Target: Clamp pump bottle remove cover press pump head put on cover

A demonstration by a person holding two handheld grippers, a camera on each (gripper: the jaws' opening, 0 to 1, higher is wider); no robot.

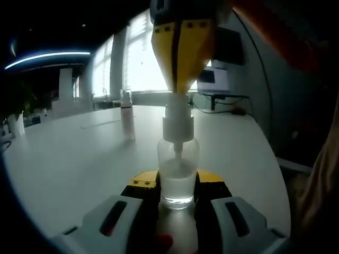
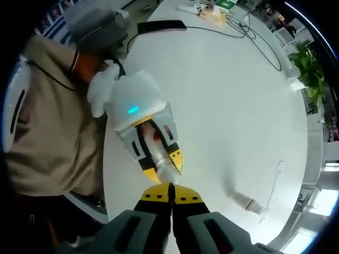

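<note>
Evidently light, rigid and slick, the clear pump bottle point(image 1: 178, 180) sits pinched between the left gripper point(image 1: 177, 198) jaws at its base, while the right gripper point(image 1: 183, 79) jaws, pressed together, bear on the pump head point(image 1: 177, 124).

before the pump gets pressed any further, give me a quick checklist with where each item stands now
1. Pump bottle clamped in left gripper: ok.
2. Bottle upright on table: ok.
3. Right gripper shut, tips on pump head: ok.
4. Cover off, standing apart on the table: ok.
5. Liquid left in bottle: ok, lower part filled.
6. Pump head fully pressed: cannot tell.
</note>
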